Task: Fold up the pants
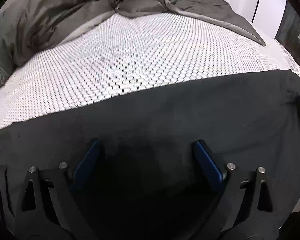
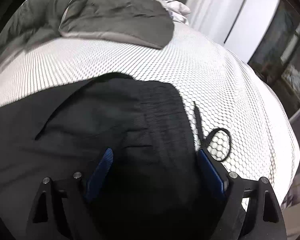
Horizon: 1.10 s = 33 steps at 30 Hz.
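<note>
Black pants (image 1: 170, 110) lie flat on a white honeycomb-patterned bed cover (image 1: 120, 60). In the left wrist view they fill the lower half, and my left gripper (image 1: 147, 142) is open just above the cloth, blue pads spread wide. In the right wrist view I see the pants' elastic waistband end (image 2: 162, 108) with a black drawstring (image 2: 220, 140) looping onto the cover (image 2: 230, 80). My right gripper (image 2: 156, 152) is open over the waistband, its right fingertip (image 2: 204, 154) at the waist edge beside the drawstring.
A rumpled grey-green duvet (image 1: 50, 20) and a dark grey pillow (image 2: 120, 20) lie at the far side of the bed. The bed's right edge (image 2: 286, 140) drops off toward a white wall and a dark window.
</note>
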Motion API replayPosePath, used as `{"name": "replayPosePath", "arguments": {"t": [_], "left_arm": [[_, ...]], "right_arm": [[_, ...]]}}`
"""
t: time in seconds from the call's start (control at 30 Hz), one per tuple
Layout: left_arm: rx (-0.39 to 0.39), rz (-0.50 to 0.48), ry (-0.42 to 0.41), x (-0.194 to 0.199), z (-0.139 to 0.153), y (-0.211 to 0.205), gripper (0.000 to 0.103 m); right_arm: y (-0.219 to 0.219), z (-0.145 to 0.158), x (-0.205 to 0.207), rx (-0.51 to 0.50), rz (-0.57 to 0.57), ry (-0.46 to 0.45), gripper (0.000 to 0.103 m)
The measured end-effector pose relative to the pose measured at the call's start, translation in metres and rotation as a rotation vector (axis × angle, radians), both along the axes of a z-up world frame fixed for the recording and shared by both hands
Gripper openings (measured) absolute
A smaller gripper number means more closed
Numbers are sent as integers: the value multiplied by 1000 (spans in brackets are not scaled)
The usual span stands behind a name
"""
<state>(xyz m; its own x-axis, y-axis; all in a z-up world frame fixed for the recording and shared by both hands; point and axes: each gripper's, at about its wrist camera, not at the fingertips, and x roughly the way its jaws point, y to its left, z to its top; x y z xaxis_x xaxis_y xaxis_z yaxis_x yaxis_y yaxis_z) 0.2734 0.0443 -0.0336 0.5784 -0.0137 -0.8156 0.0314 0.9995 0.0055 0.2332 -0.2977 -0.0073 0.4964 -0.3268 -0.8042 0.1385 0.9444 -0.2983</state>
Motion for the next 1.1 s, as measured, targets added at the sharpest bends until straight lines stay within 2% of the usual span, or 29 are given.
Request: {"name": "replayPosePath", "arguments": {"t": [0.13,0.2,0.27,0.3,0.37,0.4,0.47,0.5,0.53,0.67,0.7,0.73,0.8,0.87,0.93,1.0,1.1], "left_arm": [[-11,-27,-56,-3,15,-8,91],[-8,-33,-52,3,13,-10,91],[-11,-27,-23,9,7,-15,91],[-2,-22,-3,11,2,-15,91],[3,-23,12,15,-4,-13,91],[-25,-22,19,17,-6,-10,91],[-58,-12,20,18,-10,-2,91],[-64,-9,18,16,-11,0,91],[-68,-8,18,15,-12,2,91],[-60,-9,15,13,-14,2,91],[-59,-9,11,10,-14,1,91],[-57,-9,10,10,-14,2,91],[-54,-1,3,9,-11,3,91],[-40,18,-14,1,-2,2,87],[-67,3,-49,-14,15,-3,87],[-119,-42,-101,-37,32,-19,88],[-155,-142,-117,-66,37,-54,92]], "right_arm": [[27,30,-2,-62,83,-55,87],[68,37,4,27,197,-79,87],[112,31,17,109,315,-39,87],[138,21,28,114,380,-7,87],[170,2,49,84,459,37,87],[183,-8,58,77,480,61,87],[187,-22,59,36,502,112,87],[176,-25,65,40,488,113,87],[163,-27,50,40,458,111,87],[67,-14,68,-208,158,63,86],[44,-14,71,-232,93,63,86],[35,-16,77,-215,67,72,86],[12,-16,80,-44,38,98,86],[18,2,66,-54,45,39,86],[28,27,38,-50,70,-16,87],[35,49,7,51,87,-86,91],[63,51,-35,169,166,-68,91]]}}
